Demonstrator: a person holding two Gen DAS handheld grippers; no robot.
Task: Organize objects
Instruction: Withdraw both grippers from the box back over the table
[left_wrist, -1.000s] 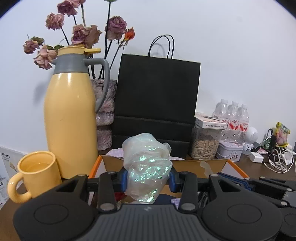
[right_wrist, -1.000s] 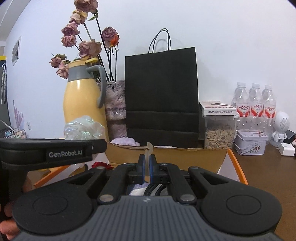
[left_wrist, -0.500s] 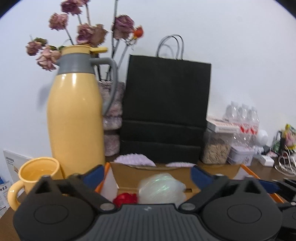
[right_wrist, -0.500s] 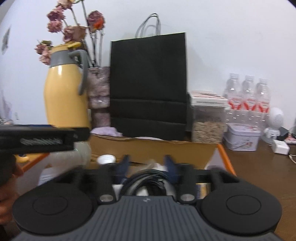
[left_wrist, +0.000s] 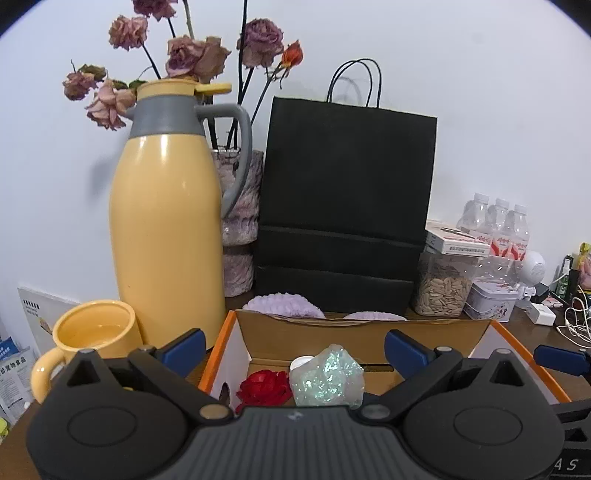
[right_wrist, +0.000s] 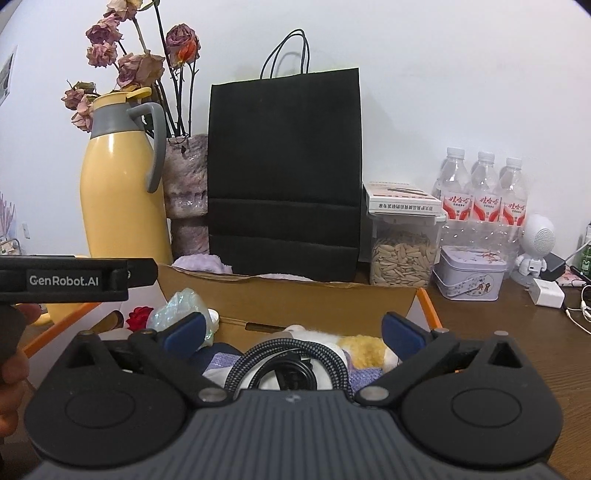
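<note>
An open cardboard box (left_wrist: 332, 334) with orange edges lies right below both grippers. My left gripper (left_wrist: 295, 349) is open, its blue pads far apart and holding nothing. Beneath it in the box lie a crumpled iridescent plastic bag (left_wrist: 327, 376) and a red fabric flower (left_wrist: 264, 386). My right gripper (right_wrist: 293, 332) is opening over the box (right_wrist: 295, 295), and nothing is pressed between its pads. Under it rest a coiled braided cable (right_wrist: 288, 360), a plush toy (right_wrist: 365, 347) and the same bag (right_wrist: 181, 304). The left gripper's body (right_wrist: 74, 278) shows at the left of the right wrist view.
Behind the box stand a yellow thermos (left_wrist: 166, 229), a yellow mug (left_wrist: 92, 332), a vase of dried roses (left_wrist: 240, 221) and a black paper bag (left_wrist: 343, 206). A seed jar (right_wrist: 402, 254), a tin (right_wrist: 469, 277), water bottles (right_wrist: 484, 199) and cables crowd the right.
The left gripper let go of the iridescent bag, which now lies down in the box, and its jaws spread wide. The right jaws went from shut to wide apart.
</note>
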